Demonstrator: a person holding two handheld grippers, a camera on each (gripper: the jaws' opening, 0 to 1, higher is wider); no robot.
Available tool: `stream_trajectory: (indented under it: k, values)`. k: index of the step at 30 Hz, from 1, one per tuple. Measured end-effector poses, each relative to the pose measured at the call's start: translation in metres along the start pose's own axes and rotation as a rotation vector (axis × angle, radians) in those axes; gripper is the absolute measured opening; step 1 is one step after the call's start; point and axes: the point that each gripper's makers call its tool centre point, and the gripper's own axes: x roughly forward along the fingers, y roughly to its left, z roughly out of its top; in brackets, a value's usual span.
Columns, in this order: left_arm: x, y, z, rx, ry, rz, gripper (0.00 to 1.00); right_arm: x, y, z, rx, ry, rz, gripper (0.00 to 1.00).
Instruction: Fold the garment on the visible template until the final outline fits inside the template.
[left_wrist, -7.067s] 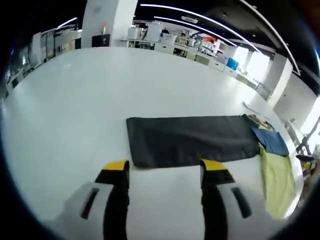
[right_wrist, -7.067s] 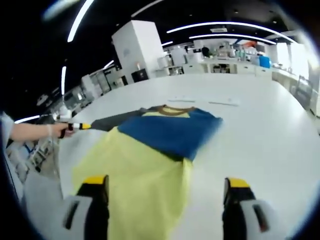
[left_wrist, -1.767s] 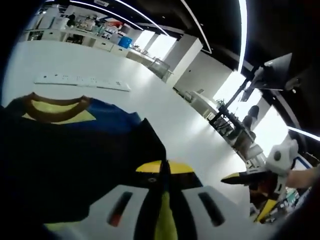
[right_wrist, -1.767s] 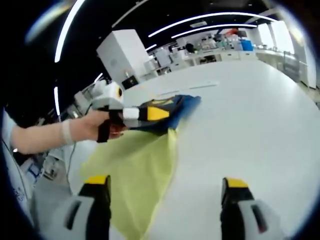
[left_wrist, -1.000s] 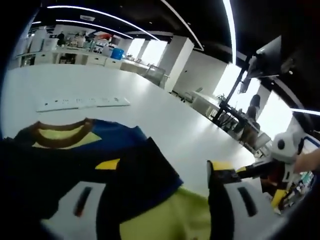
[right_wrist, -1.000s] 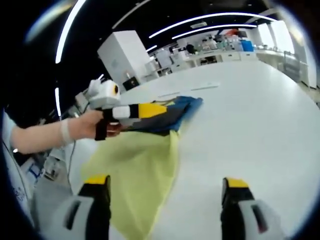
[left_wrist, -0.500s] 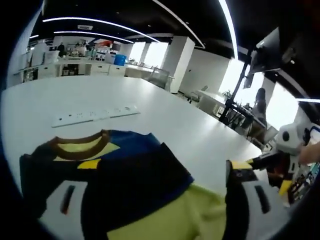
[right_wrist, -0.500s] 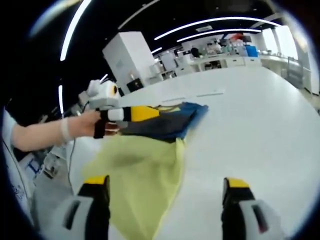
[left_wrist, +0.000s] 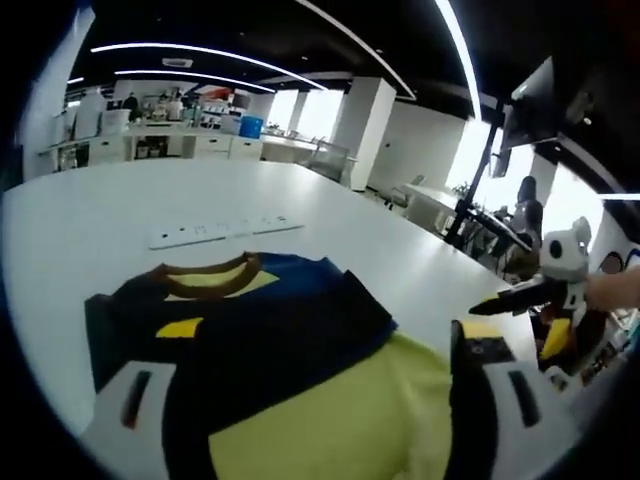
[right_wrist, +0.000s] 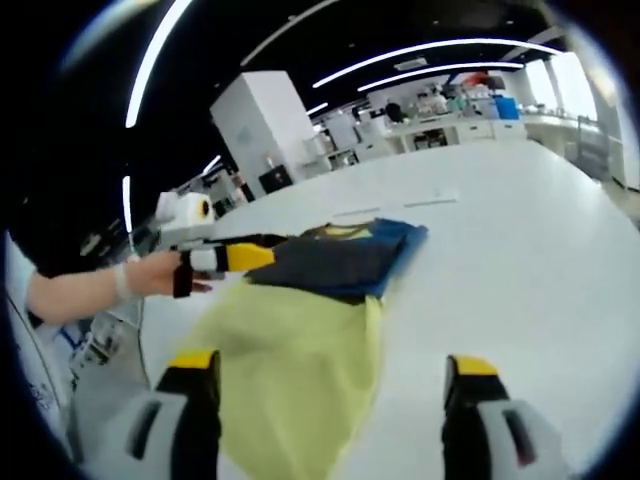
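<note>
We see the garment (left_wrist: 290, 370) lying flat on the white counter (left_wrist: 100, 215), its brown collar toward the far side, a dark flap folded over the blue upper part, and the yellow lower part spreading toward us. In the left gripper view, the left hand-held gripper (left_wrist: 330, 345) hangs low over the garment with its two yellow-tipped jaws spread wide apart, one over the dark flap and the other over the counter beside the yellow cloth's edge, gripping nothing. Beyond the garment's collar a long white strip (left_wrist: 225, 229) lies on the counter. In the right gripper view, the right hand-held gripper (right_wrist: 330, 370) is likewise spread wide, one jaw over the yellow cloth and the other over bare counter beside it. From the garment's left side a person's hand (right_wrist: 155, 272), forearm stretched out level, holds the left hand-held gripper with its yellow tips at the dark flap's edge; whether they touch it we cannot tell.
</note>
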Motion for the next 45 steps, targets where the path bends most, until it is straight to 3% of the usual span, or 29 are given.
stream_trajectory:
  k: [5, 11, 13, 22, 29, 33, 45]
  values:
    - [-0.024, 0.016, -0.003, -0.002, -0.004, 0.030, 0.97, 0.004, 0.010, 0.008, -0.020, -0.003, 0.016, 0.93]
    - [-0.056, 0.019, -0.006, 0.010, -0.002, 0.057, 0.96, 0.005, 0.019, 0.009, -0.034, 0.001, 0.030, 0.93]
    - [-0.069, 0.030, -0.012, 0.017, 0.002, 0.070, 0.95, 0.004, 0.020, 0.008, -0.038, 0.002, 0.033, 0.92]
    - [-0.106, 0.036, -0.021, 0.031, 0.018, 0.108, 0.96, 0.003, 0.026, 0.016, -0.056, -0.003, 0.040, 0.92]
    - [-0.123, 0.044, -0.022, 0.021, 0.009, 0.135, 0.95, 0.002, 0.030, 0.023, -0.076, -0.009, 0.045, 0.92]
    - [-0.129, 0.038, -0.028, 0.018, 0.016, 0.135, 0.95, 0.000, 0.029, 0.019, -0.107, 0.006, 0.042, 0.91]
    - [-0.155, 0.033, -0.060, 0.018, 0.107, 0.127, 0.92, -0.009, 0.028, -0.003, -0.118, 0.047, 0.032, 0.87]
